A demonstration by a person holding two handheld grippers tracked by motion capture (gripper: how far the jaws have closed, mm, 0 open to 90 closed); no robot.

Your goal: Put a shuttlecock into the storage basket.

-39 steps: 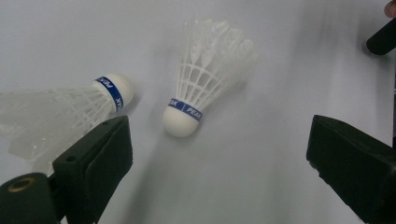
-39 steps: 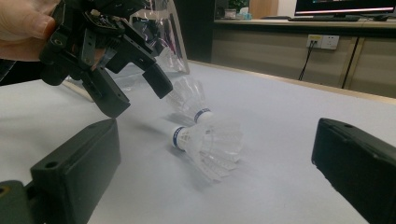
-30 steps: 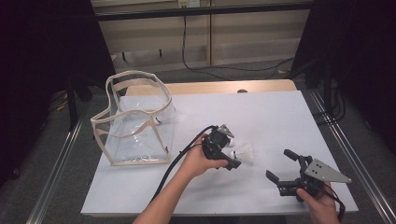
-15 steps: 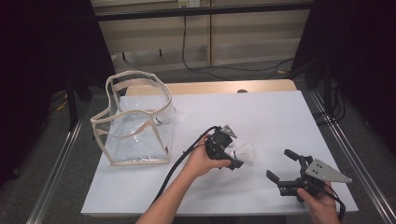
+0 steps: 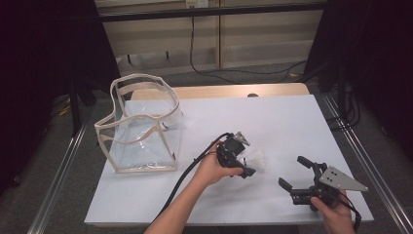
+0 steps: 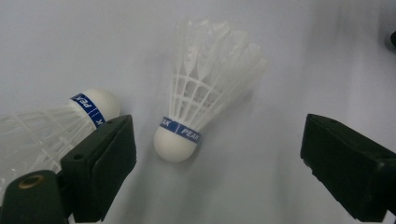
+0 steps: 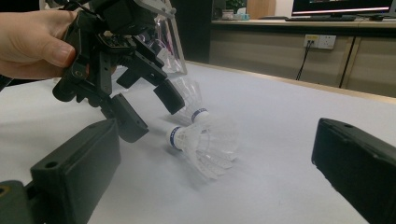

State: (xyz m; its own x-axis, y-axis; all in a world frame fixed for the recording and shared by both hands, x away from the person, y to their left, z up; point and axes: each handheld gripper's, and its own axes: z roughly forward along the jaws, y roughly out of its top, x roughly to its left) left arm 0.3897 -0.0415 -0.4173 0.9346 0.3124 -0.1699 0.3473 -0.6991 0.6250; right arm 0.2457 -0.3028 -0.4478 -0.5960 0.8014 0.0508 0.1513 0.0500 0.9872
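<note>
Two white shuttlecocks lie on the white table (image 5: pixel 272 122): the left shuttlecock (image 6: pixel 46 126) and the middle shuttlecock (image 6: pixel 201 107), whose blue band reads "PEA". The left gripper (image 5: pixel 242 158) hangs over them with jaws apart, gripping nothing. The right gripper (image 5: pixel 297 173) is also released, near the table's front edge.

High view looks down from afar; both tongs-mounted views sit close, sharing the shuttlecocks (image 6: pixel 201 102).

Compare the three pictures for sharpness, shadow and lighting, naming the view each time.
High view: bright white table, dark surroundings, and the shuttlecocks too small and pale to separate. Left gripper view: the nearer shuttlecock is crisp, its PEAK band partly readable, with a soft shadow; the tool's black pads are slightly soft. Right gripper view: feathers fairly sharp, near pads blurred.
</note>
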